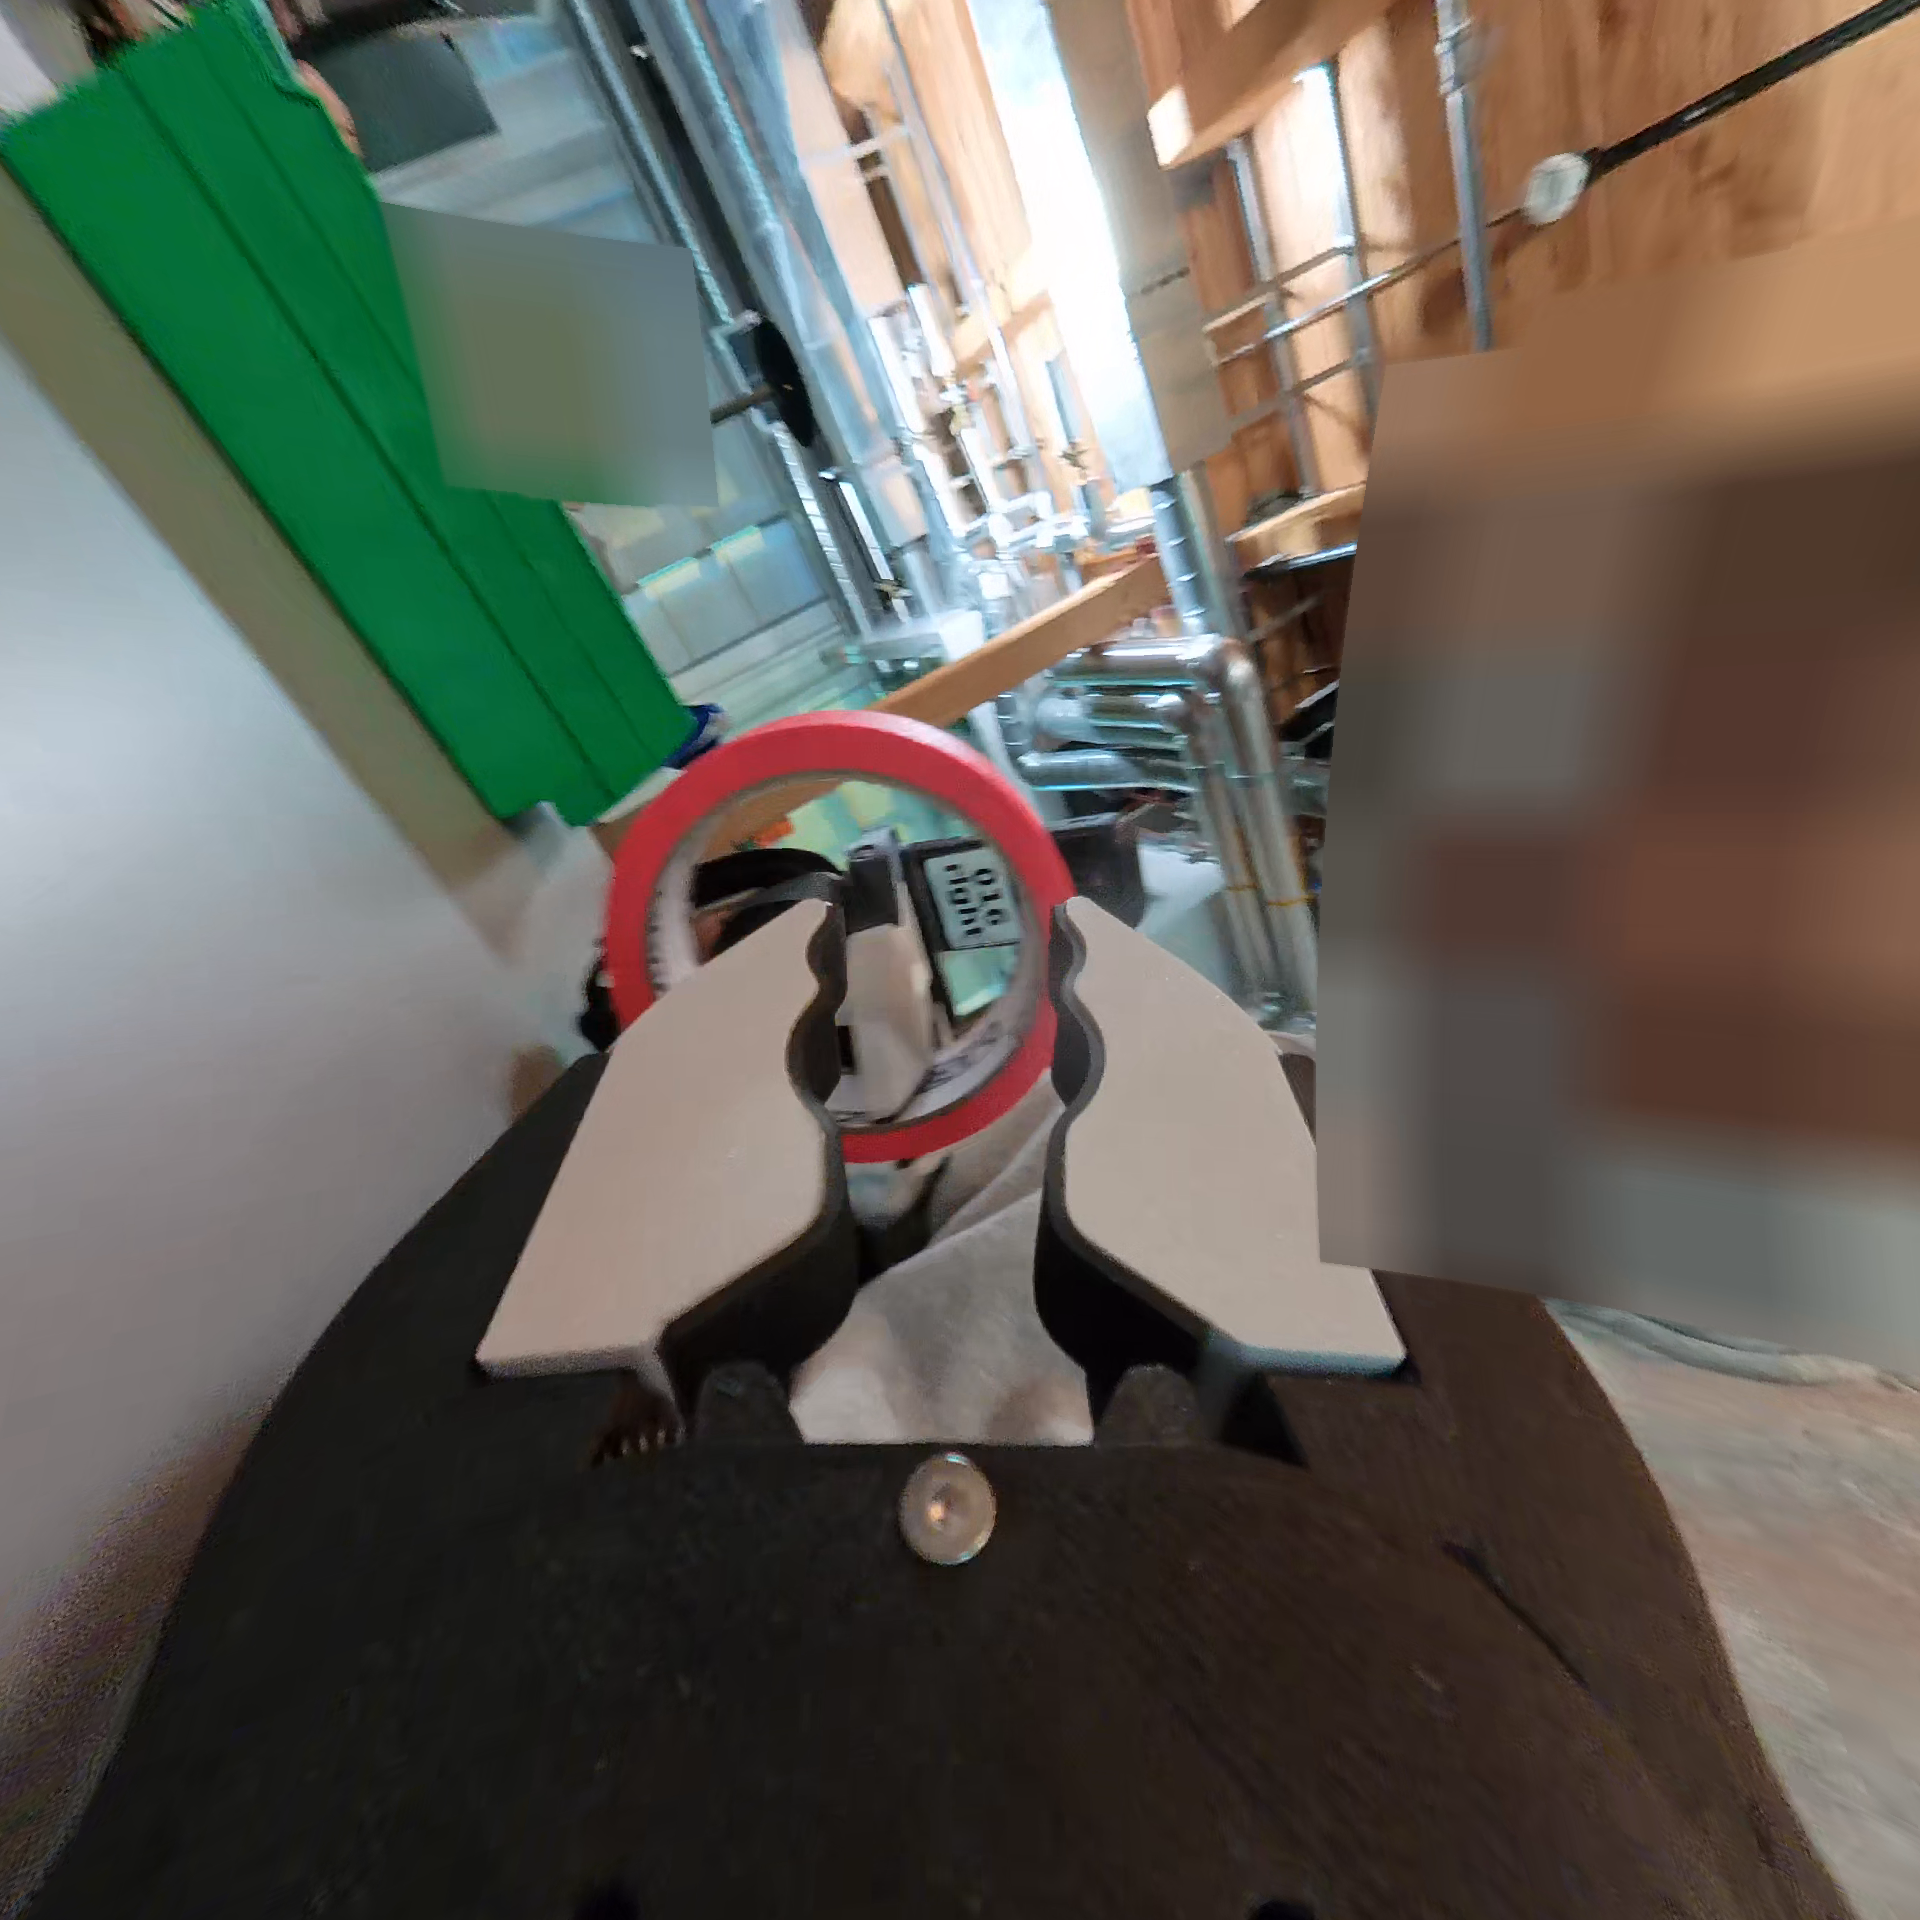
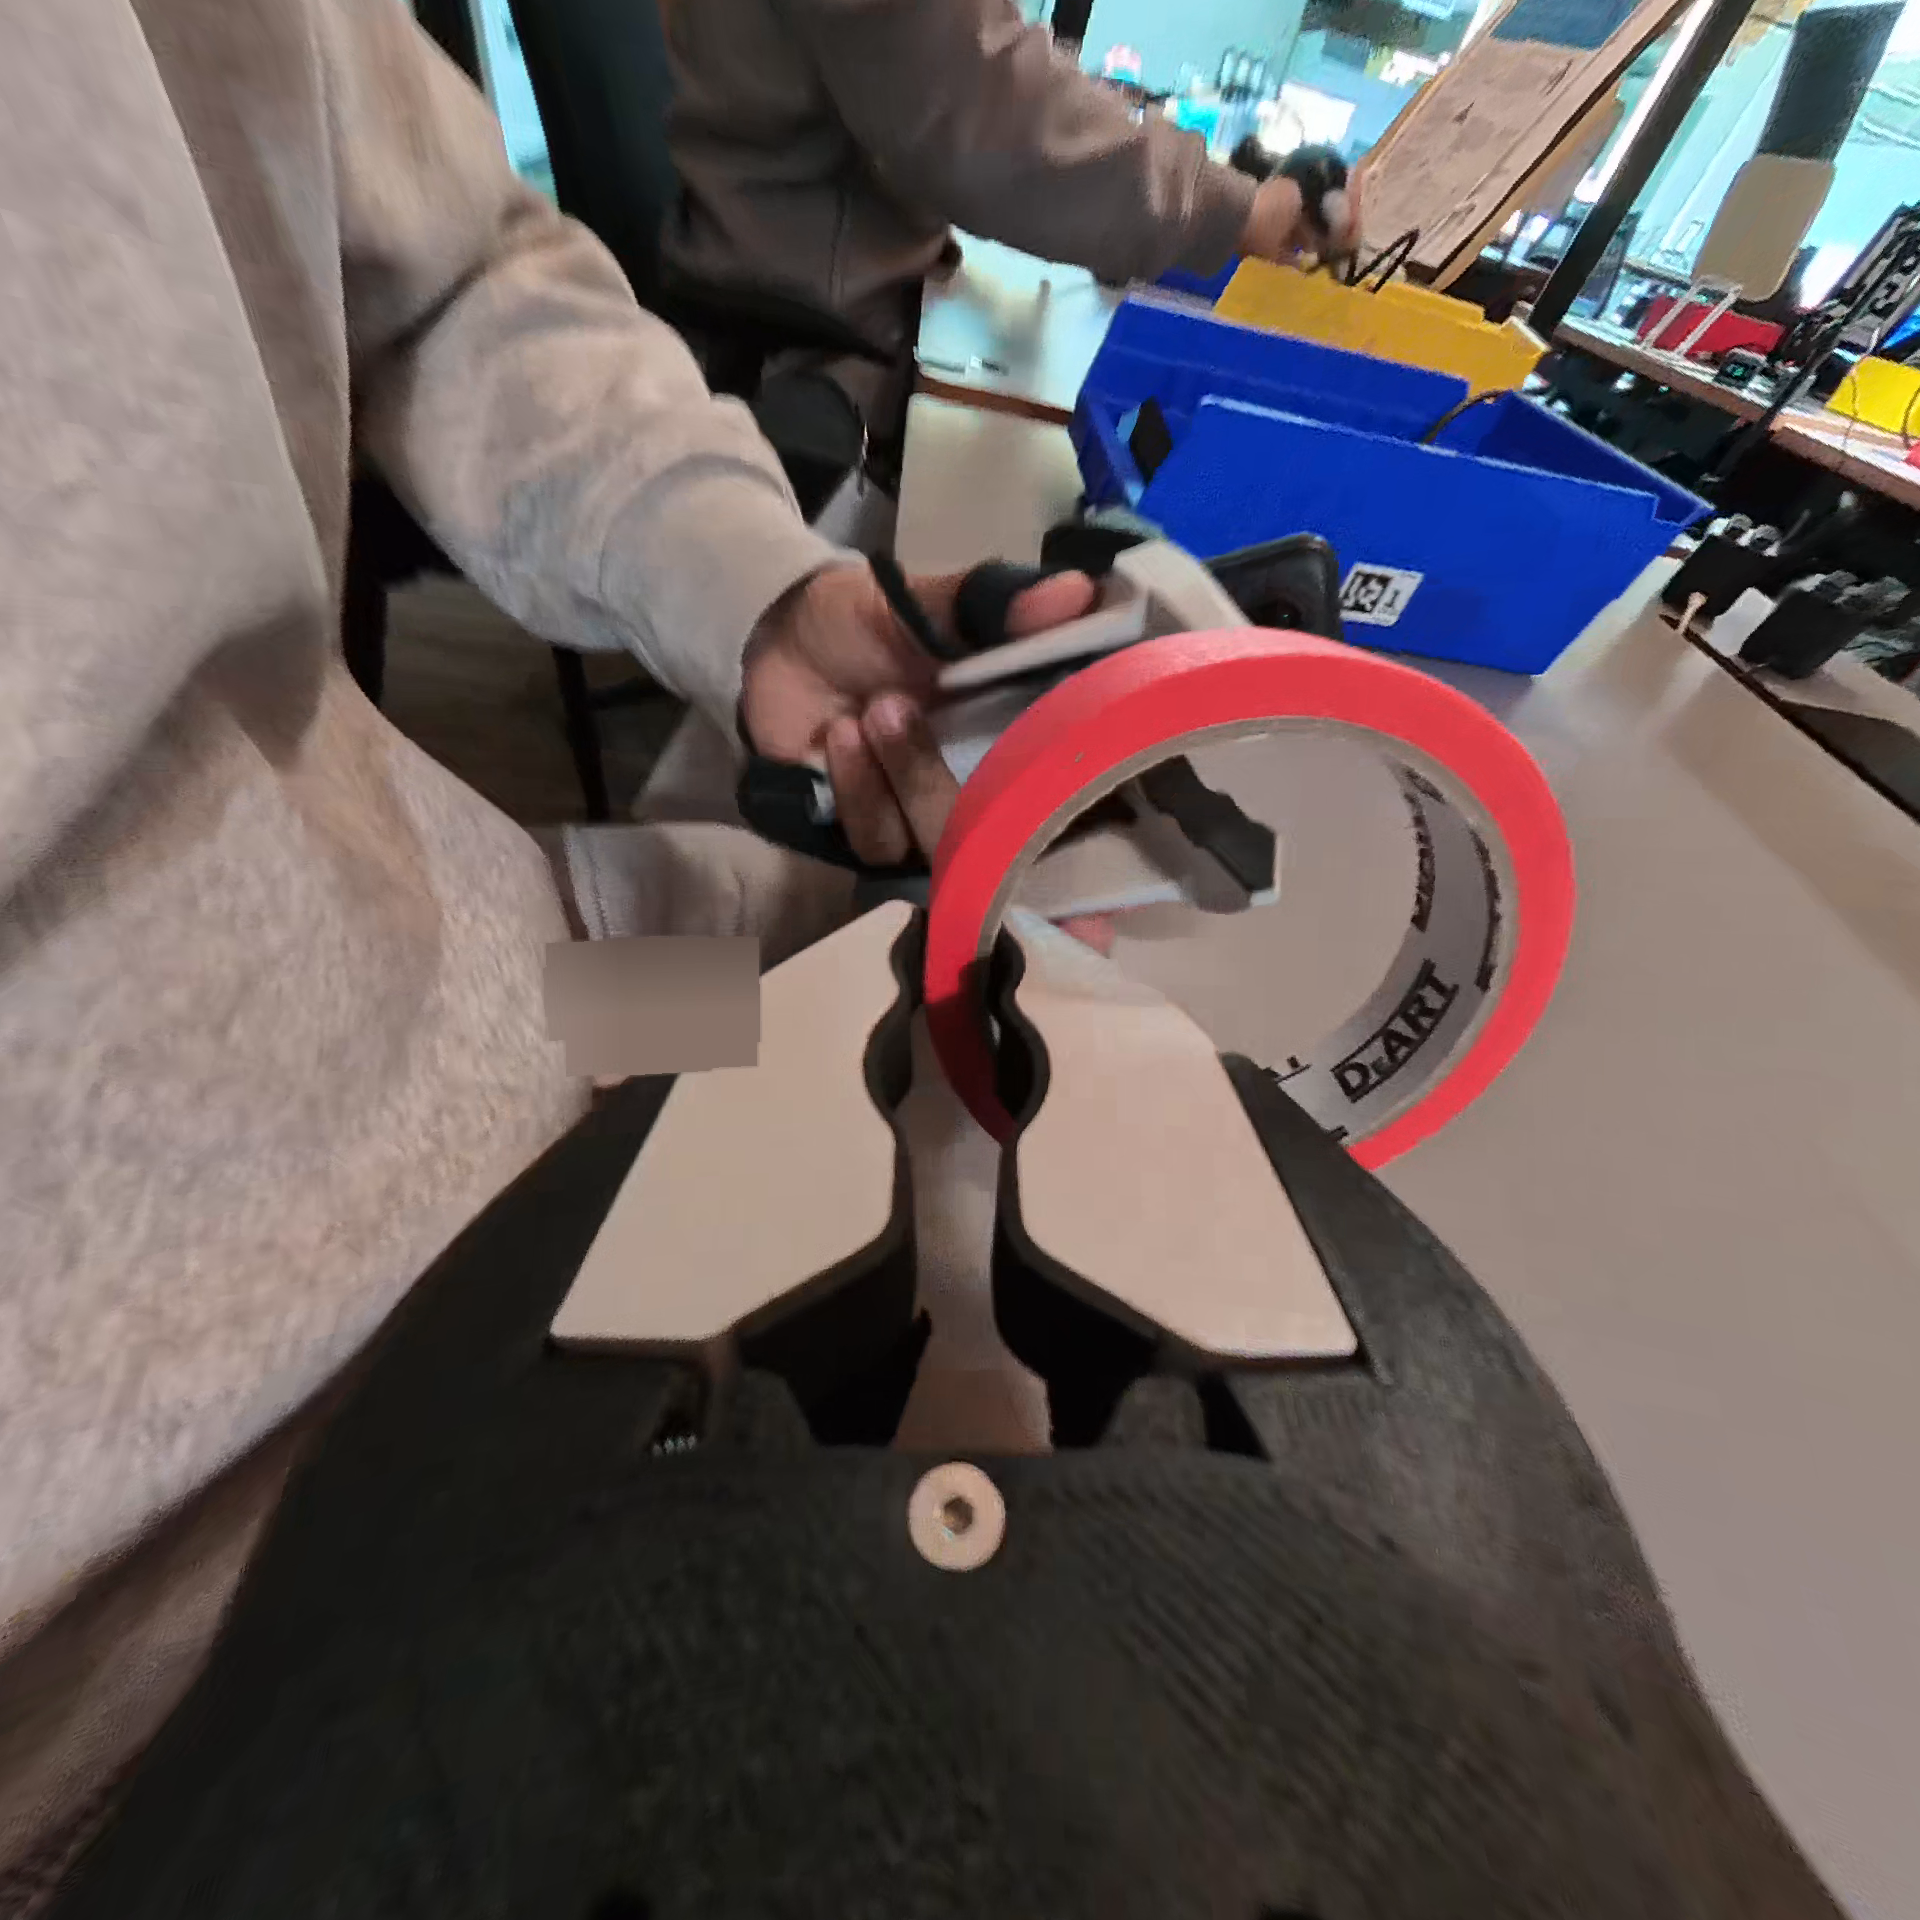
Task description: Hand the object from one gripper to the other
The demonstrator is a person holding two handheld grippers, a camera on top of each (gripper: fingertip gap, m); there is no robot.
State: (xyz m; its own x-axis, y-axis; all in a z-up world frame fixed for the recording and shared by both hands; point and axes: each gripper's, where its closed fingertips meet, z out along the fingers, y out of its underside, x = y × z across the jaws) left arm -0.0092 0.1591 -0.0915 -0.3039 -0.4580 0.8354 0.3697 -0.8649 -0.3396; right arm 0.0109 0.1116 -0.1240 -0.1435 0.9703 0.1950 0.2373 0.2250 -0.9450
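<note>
Tape roll (image 2: 1247,894), red, pinched by my right gripper (image 2: 961,1023); I steady it while my left gripper (image 1: 940,925), jaws apart and empty, nears its rim.

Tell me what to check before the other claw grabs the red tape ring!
1. Right gripper pinching the red tape roll: ok, its fingers are shut on the band of the ring.
2. Left gripper open enough: ok, there is a wide gap between its fingers.
3. Left gripper lined up: ok, in the left wrist view the roll sits just past its tips.
4. Left fingers touching the tape: cannot tell from either view.
5. Roll clear of the table: cannot tell, its lower edge hides behind the right gripper.
6. Blue bin out of the way: ok.
</note>
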